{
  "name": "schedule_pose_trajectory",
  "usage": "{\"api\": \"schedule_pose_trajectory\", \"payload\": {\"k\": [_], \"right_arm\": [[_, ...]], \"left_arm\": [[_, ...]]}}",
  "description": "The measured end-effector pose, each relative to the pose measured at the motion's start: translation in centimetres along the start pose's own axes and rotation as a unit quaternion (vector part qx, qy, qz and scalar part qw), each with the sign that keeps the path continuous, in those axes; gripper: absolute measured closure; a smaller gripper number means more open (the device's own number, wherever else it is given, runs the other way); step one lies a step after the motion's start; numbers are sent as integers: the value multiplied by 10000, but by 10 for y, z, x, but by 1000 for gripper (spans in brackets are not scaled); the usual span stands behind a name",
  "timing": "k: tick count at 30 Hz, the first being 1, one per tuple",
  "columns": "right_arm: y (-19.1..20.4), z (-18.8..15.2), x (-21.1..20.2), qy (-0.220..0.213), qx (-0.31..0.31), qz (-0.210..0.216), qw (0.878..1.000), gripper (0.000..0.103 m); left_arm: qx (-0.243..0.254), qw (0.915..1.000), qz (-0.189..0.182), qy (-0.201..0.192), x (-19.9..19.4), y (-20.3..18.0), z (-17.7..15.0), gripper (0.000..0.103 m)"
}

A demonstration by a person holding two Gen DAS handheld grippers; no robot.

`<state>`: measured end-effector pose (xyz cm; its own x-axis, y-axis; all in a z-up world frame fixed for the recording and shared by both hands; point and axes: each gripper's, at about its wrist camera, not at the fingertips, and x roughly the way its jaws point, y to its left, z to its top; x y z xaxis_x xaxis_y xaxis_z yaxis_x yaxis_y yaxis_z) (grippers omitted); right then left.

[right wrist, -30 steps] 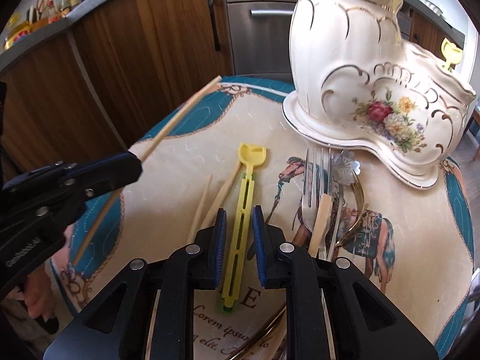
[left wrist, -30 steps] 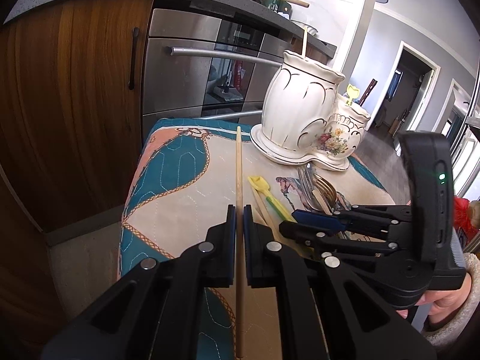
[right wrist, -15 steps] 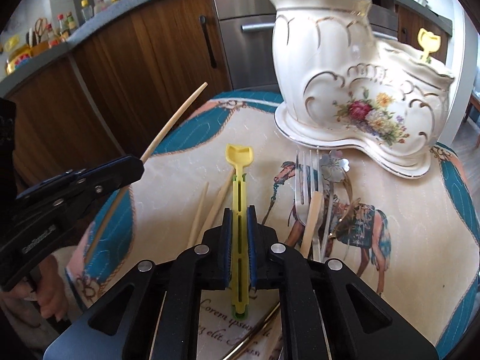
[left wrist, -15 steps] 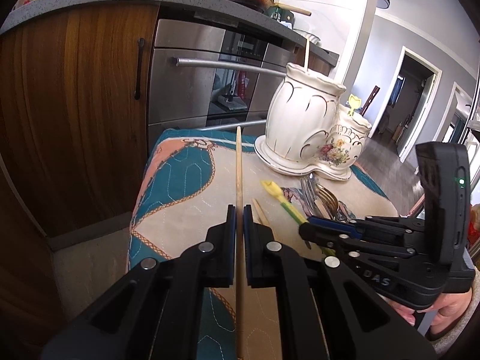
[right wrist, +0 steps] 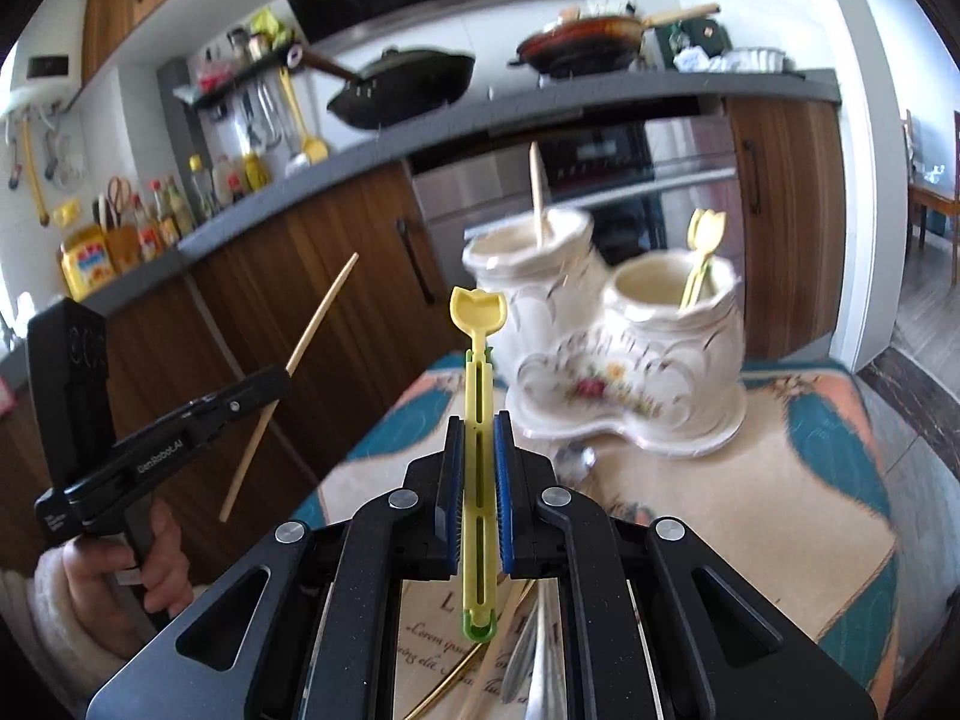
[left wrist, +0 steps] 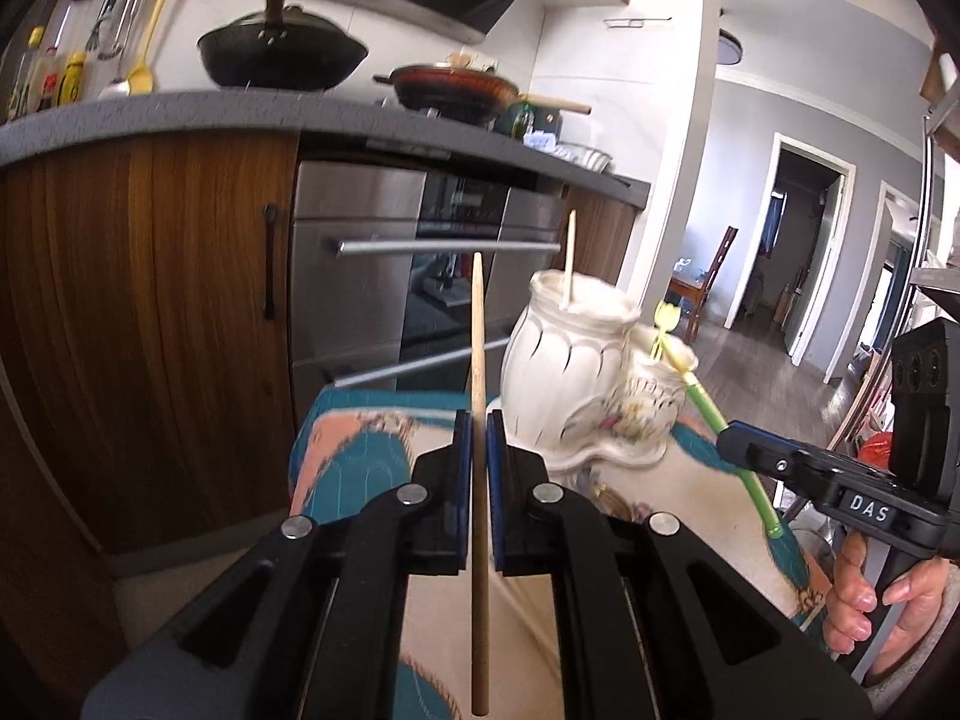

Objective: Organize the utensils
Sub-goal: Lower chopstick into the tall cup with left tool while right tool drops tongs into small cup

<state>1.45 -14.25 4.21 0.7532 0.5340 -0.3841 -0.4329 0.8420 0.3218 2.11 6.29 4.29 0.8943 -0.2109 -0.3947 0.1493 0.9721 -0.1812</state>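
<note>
Left gripper (left wrist: 474, 438), low middle: pinching one wooden chopstick (left wrist: 477, 360), lifted. Right gripper (right wrist: 478, 450), low middle: squeezing yellow pick (right wrist: 478, 360), lifted. Holder (right wrist: 618, 348), right of middle: one chopstick, one pick inside already. More cutlery left on mat (right wrist: 780, 510).

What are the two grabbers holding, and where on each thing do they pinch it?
Left gripper: thin wooden chopstick, pinched near its middle. Right gripper: yellow plastic tulip-topped spoon, pinched mid-handle.
</note>
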Motion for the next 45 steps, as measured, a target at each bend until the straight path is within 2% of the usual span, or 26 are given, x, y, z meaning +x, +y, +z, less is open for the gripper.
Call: {"api": "schedule_pose_trajectory", "payload": {"k": [4, 7, 13, 18, 22, 26, 39, 45], "right_arm": [[-22, 20, -12, -497, 56, -254, 9984, 92], [-41, 37, -11, -696, 103, -424, 9966, 92], [-70, 66, 11, -893, 351, -289, 9950, 92], [-83, 81, 33, -1184, 574, -11, 9913, 92], [-92, 88, 58, -1169, 704, 78, 9906, 92], [-100, 89, 79, -1157, 785, 66, 9902, 92], [-103, 77, 96, -1134, 759, 129, 9906, 92], [-96, 73, 101, -1131, 407, -95, 9927, 92]], "left_arm": [[-36, 9992, -371, -152, 13, -11, 24, 98], [-38, 9977, -618, -273, 30, -21, 45, 98], [-189, 9918, -1148, -532, 63, -39, 83, 98], [-245, 9895, -1204, -764, 91, -48, 104, 98], [-186, 9898, -1094, -890, 118, -53, 112, 98], [-238, 9875, -1162, -1038, 135, -52, 114, 98], [166, 9877, -901, -1264, 148, -61, 99, 98], [360, 9876, -885, -1246, 138, -60, 91, 98]]}}
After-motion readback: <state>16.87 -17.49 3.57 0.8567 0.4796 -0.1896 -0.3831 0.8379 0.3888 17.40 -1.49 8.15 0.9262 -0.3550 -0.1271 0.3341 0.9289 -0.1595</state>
